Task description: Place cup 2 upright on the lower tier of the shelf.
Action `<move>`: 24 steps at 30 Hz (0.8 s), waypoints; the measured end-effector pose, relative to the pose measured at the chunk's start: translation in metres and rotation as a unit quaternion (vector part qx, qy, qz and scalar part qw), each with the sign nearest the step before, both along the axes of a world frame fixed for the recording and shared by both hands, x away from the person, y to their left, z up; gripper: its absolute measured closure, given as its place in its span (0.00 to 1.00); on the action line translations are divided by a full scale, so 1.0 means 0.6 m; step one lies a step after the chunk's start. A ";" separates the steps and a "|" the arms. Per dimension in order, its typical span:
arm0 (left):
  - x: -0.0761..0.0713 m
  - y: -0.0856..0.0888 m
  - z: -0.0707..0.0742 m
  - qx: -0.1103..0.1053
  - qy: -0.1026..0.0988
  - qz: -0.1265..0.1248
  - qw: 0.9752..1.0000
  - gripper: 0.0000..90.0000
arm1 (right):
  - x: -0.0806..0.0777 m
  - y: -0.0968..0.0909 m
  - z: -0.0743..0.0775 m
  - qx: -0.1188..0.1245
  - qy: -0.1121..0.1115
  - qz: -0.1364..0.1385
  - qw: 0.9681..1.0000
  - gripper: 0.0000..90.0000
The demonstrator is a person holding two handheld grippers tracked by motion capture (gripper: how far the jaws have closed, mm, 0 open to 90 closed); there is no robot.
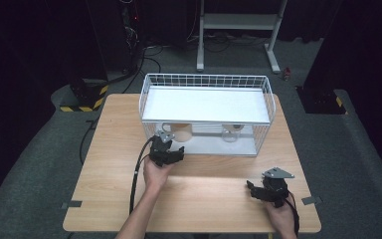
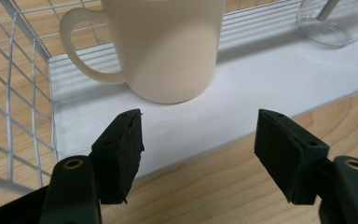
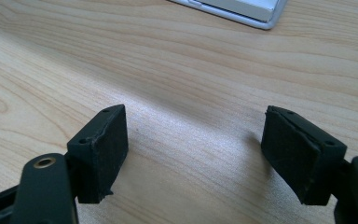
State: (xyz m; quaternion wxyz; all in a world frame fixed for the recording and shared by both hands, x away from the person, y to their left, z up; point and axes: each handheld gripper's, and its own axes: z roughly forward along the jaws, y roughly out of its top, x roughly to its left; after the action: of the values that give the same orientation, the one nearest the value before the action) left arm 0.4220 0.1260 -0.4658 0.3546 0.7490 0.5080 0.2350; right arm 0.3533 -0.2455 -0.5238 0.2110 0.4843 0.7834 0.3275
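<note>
Left tongs [image 2: 198, 144] gape level before the cream mug [image 2: 168, 46].

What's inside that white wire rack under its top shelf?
On the wire rack's lower shelf stand a cream mug at left and a clear glass at right. The top shelf covers whatever lies farther back.

The right gripper [image 3: 196, 154] hangs over bare wooden table [image 3: 177, 70] (jaws apart), white shelf corner [image 3: 242, 9] beyond.
</note>
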 end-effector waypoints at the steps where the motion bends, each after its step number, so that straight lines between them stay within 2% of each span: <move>1: -0.003 0.001 -0.001 -0.002 0.000 0.000 1.000 0.36 | 0.000 0.000 0.000 0.000 0.000 0.000 1.000 0.25; 12: -0.031 0.029 -0.004 -0.006 0.000 0.000 1.000 0.35 | 0.000 0.000 0.000 0.000 0.001 0.000 1.000 0.25; 24: -0.050 0.037 0.003 -0.013 -0.007 -0.002 1.000 0.34 | 0.000 0.000 0.000 -0.001 -0.001 0.001 1.000 0.25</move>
State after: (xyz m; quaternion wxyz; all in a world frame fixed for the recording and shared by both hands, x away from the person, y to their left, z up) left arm 0.3920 0.1482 -0.4637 0.3678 0.7436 0.5073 0.2333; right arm 0.3536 -0.2456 -0.5239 0.2117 0.4835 0.7838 0.3274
